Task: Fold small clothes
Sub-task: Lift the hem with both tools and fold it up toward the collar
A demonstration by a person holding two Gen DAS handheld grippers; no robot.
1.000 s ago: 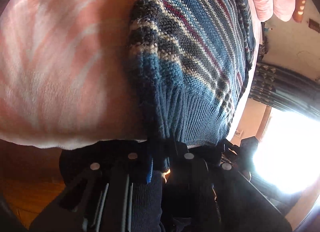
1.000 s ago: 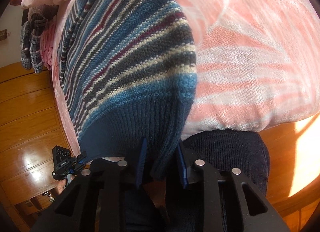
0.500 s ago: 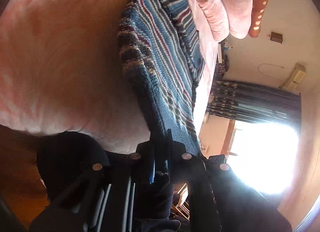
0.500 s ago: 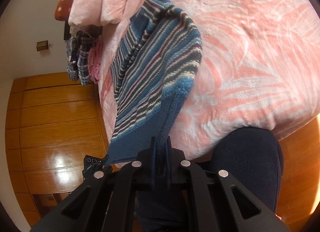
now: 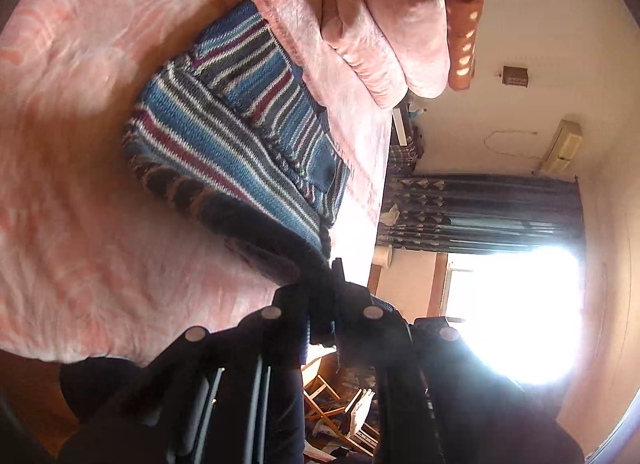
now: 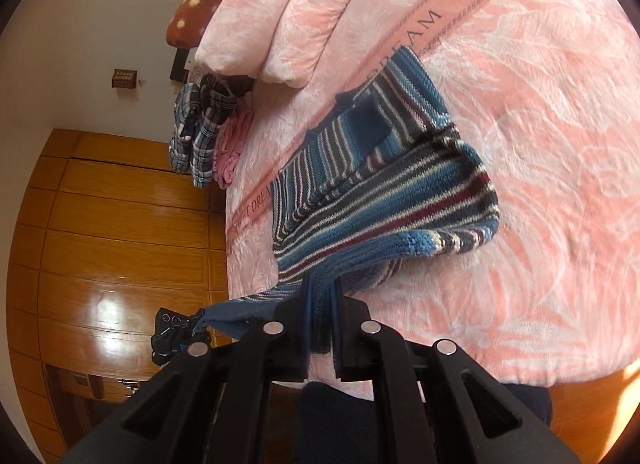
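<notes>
Both sets of jaws are pinched tight on knit fabric: the right gripper bites the striped edge of the sweater between its blue pads, and the left gripper clamps the dark ribbed hem of the same sweater, its fingers nearly meeting around the cloth. Each tool is raised off the bed and angled down toward it, so the near edge of the garment is lifted and stretched taut between them, while the far part — collar end and a folded-in sleeve — lies on the pink bedspread. From the right wrist view the left gripper shows at the lower left, gripping a bunched corner of the hem. A woven band across the bedspread reads "SWEET DREAM", repeated along its length. Rolled pink bedding sits at the head of the bed, and plaid clothes hang over its side.
</notes>
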